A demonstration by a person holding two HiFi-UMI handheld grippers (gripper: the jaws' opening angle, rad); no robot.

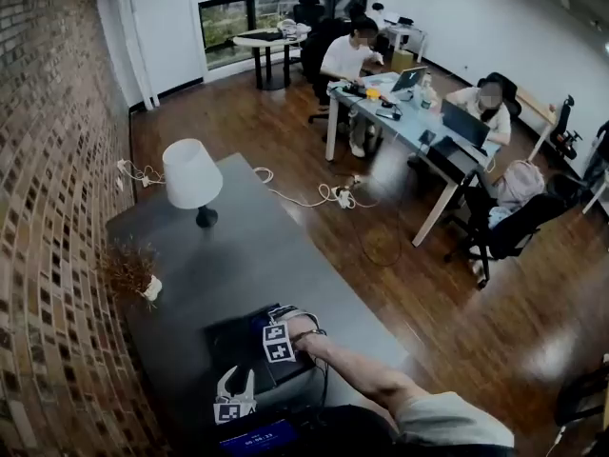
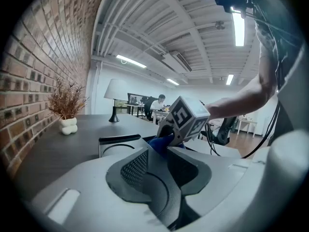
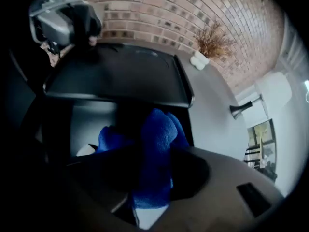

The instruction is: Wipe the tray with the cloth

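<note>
Though my head view is barely showing it, my right hand-held gripper [image 3: 154, 154] is pinching the cloth [image 3: 157, 129], left hand-held gripper [image 2: 161, 162] pressed together.

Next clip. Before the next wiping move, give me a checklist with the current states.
1. Grip: right tool pinches cloth between its jaws: ok.
2. Position: right tool above tray: ok.
3. Contact: cloth touching tray floor: cannot tell.
4. Steadying: left tool shut on nothing, tray ahead of it: not ok.
5. Clearance: lamp and plant stand apart from tray: ok.
</note>
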